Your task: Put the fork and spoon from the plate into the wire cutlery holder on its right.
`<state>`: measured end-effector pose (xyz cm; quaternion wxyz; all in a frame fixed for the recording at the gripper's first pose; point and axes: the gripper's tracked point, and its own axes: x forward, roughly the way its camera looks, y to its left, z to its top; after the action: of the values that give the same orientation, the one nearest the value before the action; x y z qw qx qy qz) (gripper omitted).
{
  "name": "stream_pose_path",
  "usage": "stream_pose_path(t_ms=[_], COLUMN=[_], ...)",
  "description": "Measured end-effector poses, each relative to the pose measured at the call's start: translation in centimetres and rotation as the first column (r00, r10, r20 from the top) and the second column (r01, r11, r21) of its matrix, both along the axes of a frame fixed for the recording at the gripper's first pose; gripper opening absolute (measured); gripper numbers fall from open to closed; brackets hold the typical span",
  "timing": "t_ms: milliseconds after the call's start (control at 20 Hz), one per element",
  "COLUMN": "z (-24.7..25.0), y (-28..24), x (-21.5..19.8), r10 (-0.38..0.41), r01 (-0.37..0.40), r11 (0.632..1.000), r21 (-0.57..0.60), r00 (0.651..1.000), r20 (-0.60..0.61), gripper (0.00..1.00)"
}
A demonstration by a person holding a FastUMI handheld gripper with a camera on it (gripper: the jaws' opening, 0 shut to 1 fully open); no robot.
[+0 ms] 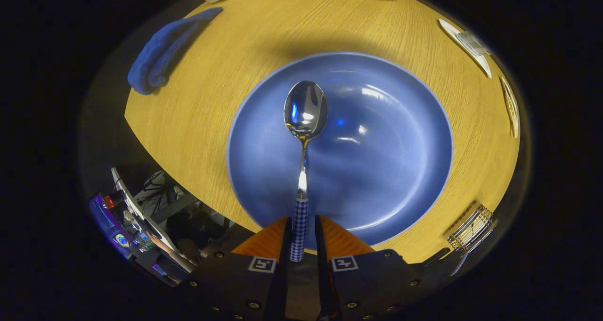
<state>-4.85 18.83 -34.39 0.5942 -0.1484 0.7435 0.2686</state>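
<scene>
Gripper (300, 238) fingers are closed on the spoon (304, 142) handle, its long axis pointing straight ahead above the plate (391, 179); the wire cutlery holder (472, 226) sits lower right of the frame.

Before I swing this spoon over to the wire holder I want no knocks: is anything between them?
Nothing visible is. The gripper is shut on the spoon, held over the blue plate. Between the plate's rim and the wire cutlery holder, off to the right, lies only bare wooden table.
</scene>
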Motion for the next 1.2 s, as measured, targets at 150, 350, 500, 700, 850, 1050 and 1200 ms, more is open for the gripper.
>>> stream_pose_path(t_ms=[150, 350, 500, 700, 850, 1050, 1200], z=[0.2, -0.2, 0.3, 1.3, 2.4, 3.8, 4.5], y=[0.1, -1.0, -1.6, -2.6, -3.4, -5.6, -7.7], x=[0.5, 0.7, 0.1, 0.5, 0.4, -0.3, -0.7], r10=[-0.020, 0.065, 0.120, 0.142, 0.158, 0.146, 0.130], r01=[0.021, -0.065, -0.120, -0.142, -0.158, -0.148, -0.132], r11=[1.000, 0.998, 0.993, 0.989, 0.987, 0.988, 0.990], r21=[0.007, -0.017, -0.022, -0.036, -0.034, -0.043, -0.042], r00=[1.000, 0.998, 0.993, 0.990, 0.987, 0.988, 0.990], r20=[-0.019, 0.004, 0.005, 0.004, -0.008, -0.045, -0.055], gripper=[0.13, 0.03, 0.03, 0.03, 0.03, 0.03, 0.03])
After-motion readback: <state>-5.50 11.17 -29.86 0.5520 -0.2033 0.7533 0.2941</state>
